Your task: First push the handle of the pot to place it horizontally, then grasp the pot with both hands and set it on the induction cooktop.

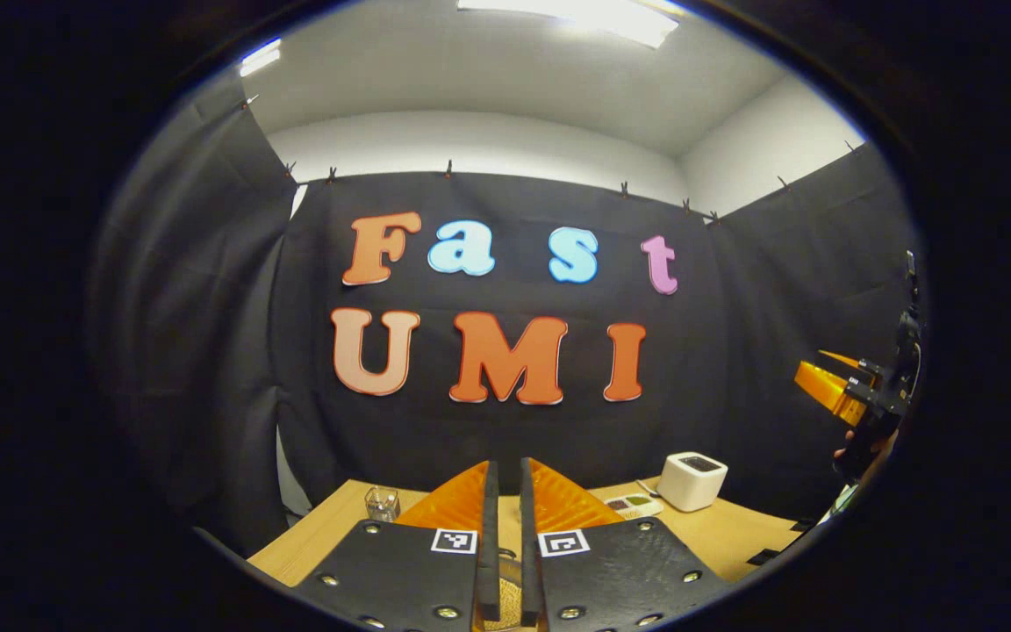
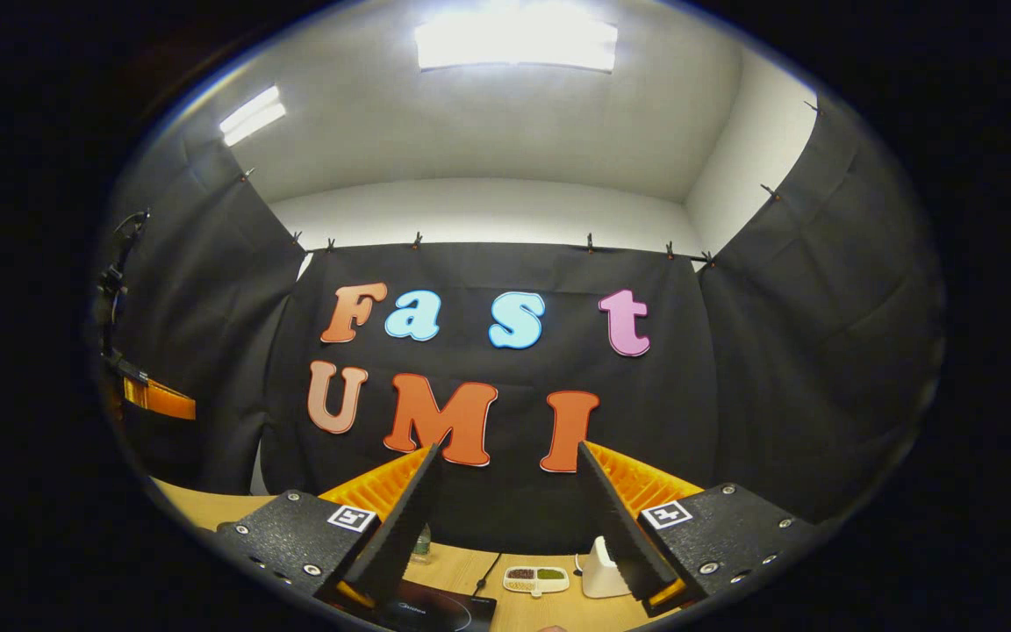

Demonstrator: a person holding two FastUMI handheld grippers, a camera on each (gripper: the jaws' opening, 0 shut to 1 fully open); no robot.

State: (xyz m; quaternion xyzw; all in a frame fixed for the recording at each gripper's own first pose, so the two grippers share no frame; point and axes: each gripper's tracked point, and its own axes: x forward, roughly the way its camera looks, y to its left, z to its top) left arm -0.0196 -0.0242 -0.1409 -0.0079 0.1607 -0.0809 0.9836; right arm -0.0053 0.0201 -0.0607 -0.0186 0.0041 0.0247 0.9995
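In the left gripper view my left gripper (image 1: 505,470) is held above the wooden table (image 1: 734,531), its two fingers side by side with a thin slit between them and nothing held. In the right gripper view my right gripper (image 2: 507,452) stands open and holds nothing, raised toward the back cloth. Below its left finger lies the dark induction cooktop (image 2: 440,612) at the table's near edge. Farther off, the right gripper (image 1: 826,376) and the hand holding it show at the far right, and the left gripper (image 2: 159,399) shows at the far left.
A white box (image 1: 691,480) (image 2: 595,569) stands at the back of the table beside a small two-part dish (image 1: 633,506) (image 2: 536,578). A small glass jar (image 1: 382,503) sits back left. A thin cable (image 2: 486,570) runs to the cooktop. A bottle (image 2: 420,542) stands behind the right gripper's left finger.
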